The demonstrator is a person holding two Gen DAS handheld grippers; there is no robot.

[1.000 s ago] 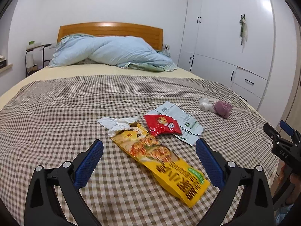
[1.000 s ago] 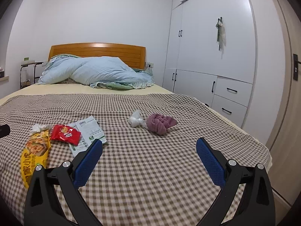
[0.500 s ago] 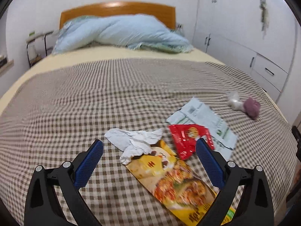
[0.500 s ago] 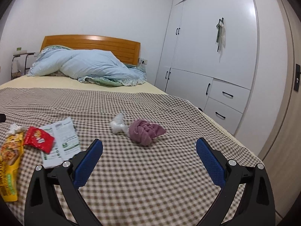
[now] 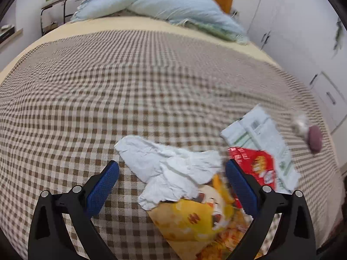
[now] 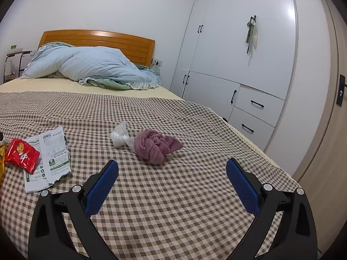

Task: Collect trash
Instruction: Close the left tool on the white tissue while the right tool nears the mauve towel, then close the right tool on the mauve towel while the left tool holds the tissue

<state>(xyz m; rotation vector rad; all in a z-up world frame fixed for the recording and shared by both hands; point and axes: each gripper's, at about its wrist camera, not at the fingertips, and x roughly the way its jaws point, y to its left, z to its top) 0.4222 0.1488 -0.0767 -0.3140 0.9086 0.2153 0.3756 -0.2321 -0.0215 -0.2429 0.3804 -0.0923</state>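
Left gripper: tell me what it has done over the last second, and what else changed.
The left gripper moved forward and down over the bed, so the white tissue now lies between its open fingers; nothing grasped yet. The right gripper edged toward the purple cloth, also open. The trash lies where it was.

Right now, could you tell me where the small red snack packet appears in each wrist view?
Left wrist: red snack packet at lower right, beside the left gripper.
Right wrist: the packet at far left, middle height.
Shared landmark: the white printed wrapper it lies on.
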